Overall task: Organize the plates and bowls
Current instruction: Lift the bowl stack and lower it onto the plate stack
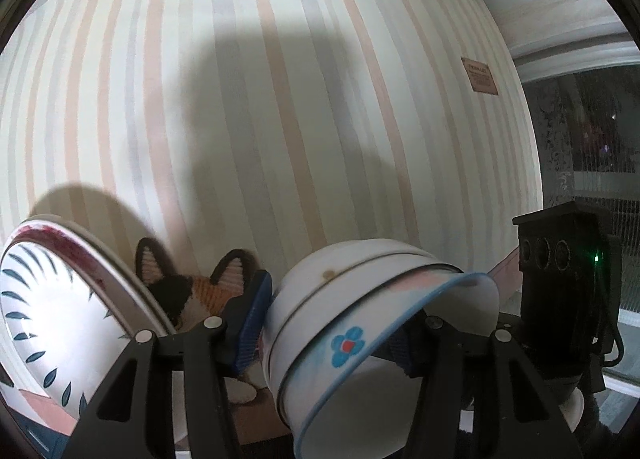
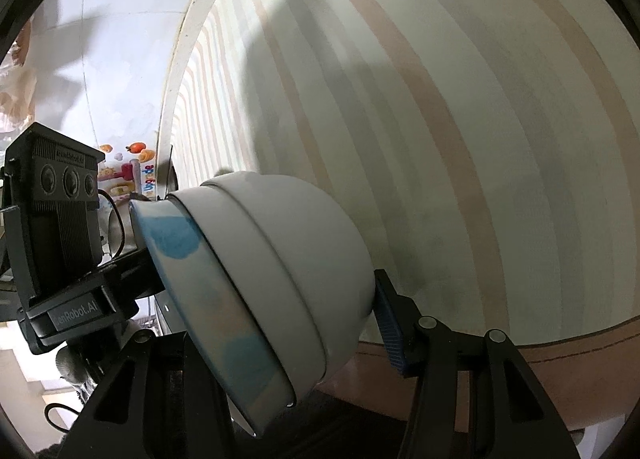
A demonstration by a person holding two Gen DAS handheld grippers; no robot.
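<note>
both grippers clamped on one stack of nested bowls, held up before a striped wall

in the left wrist view the stack of bowls (image 1: pixel 360 335) fills the lower middle of the frame, tipped on its side with the white undersides turned up and left; the outermost rim is edged in blue and carries a small blue flower with a red square centre; the left gripper (image 1: pixel 332 323) is gripping it, its blue ribbed pad (image 1: pixel 250 323) pressed against the white wall of the stack on the left, the other finger mostly hidden behind the rim on the right; at the lower left a plate (image 1: pixel 52 323) with dark leaf marks and a red smear along its edge stands tilted, apart from the stack; between plate and stack a cat-shaped mat (image 1: pixel 192 287) shows its ears; the striped wall (image 1: pixel 280 79) takes up the rest; the other gripper's black camera block sits at the right edge.

in the right wrist view the same stack (image 2: pixel 272 283) lies across the lower middle, rims toward the lower left, white domes toward the right; the right gripper (image 2: pixel 280 319) is also closed on it; its blue pad (image 2: pixel 390 327) touches the dome at the right, the opposite finger hidden behind the blue-splashed rim; a brown tabletop (image 2: pixel 560 371) curves across the lower right.
</note>
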